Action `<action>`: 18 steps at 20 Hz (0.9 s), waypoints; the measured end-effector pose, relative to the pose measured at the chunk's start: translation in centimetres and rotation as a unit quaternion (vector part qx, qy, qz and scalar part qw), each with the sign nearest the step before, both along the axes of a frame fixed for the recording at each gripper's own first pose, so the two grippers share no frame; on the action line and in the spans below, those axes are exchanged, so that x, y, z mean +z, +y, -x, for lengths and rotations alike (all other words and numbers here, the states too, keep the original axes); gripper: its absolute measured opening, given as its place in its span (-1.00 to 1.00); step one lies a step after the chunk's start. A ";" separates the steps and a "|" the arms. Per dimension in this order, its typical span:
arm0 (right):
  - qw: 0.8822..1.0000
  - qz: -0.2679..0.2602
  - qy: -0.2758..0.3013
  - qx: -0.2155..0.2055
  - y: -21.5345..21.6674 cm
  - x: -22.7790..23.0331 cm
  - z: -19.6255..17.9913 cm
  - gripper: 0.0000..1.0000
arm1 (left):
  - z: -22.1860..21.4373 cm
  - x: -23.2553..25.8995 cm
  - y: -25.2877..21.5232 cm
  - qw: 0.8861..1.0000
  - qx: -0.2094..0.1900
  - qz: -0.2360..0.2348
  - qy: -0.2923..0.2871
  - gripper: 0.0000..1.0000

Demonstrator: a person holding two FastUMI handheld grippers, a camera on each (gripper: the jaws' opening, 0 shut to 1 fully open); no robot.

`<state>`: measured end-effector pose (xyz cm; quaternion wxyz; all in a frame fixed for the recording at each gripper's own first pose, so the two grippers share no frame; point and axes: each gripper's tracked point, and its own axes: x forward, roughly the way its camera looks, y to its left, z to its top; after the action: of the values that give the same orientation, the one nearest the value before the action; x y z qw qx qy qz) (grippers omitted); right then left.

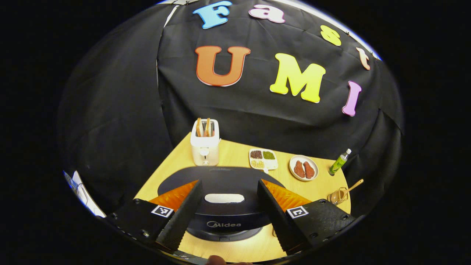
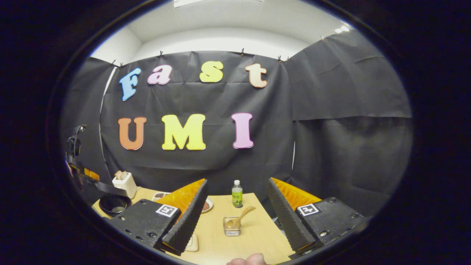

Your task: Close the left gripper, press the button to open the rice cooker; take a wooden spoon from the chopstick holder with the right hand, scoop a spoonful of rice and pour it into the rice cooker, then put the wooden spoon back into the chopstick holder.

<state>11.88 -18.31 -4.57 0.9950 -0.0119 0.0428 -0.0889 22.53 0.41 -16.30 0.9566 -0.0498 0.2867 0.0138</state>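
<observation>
The dark rice cooker (image 1: pixel 220 176) sits with its lid down and a pale oblong button (image 1: pixel 224 198) on top. My left gripper (image 1: pixel 229 183) hovers just over it, open, one finger on each side of the button. At the table's right edge stands a clear chopstick holder (image 1: pixel 339 195) with the wooden spoon (image 1: pixel 354 185) leaning out of it. In the right gripper view the holder (image 2: pixel 232 227) and spoon (image 2: pixel 243 216) lie straight ahead between the fingers of my open, empty right gripper (image 2: pixel 237 181). The cooker (image 2: pixel 114 203) shows at far left under the other gripper (image 2: pixel 79 167).
A white toaster (image 1: pixel 205 141) with bread stands behind the cooker. A compartment tray (image 1: pixel 263 159), a plate of meat (image 1: pixel 303 168) and a green bottle (image 1: pixel 339 162) line the back of the wooden table (image 1: pixel 235 152). A pale dish (image 2: pixel 192 243) peeks from behind my right gripper's left finger.
</observation>
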 end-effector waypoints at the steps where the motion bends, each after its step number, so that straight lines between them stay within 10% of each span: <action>1: 1.000 0.000 0.001 0.005 0.6 0.0 0.0 1.00 | 0.6 -1.0 -0.2 1.000 -0.002 0.002 0.003 0.94; 18: 0.997 -0.010 0.010 0.073 7.7 -1.0 -0.9 1.00 | 5.3 -9.6 0.3 0.997 0.011 -0.025 0.072 0.93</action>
<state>12.75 -10.57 -5.57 0.9985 -0.0064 0.0524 -0.0153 17.27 0.72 -25.95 0.9344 -0.0277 0.3536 0.0346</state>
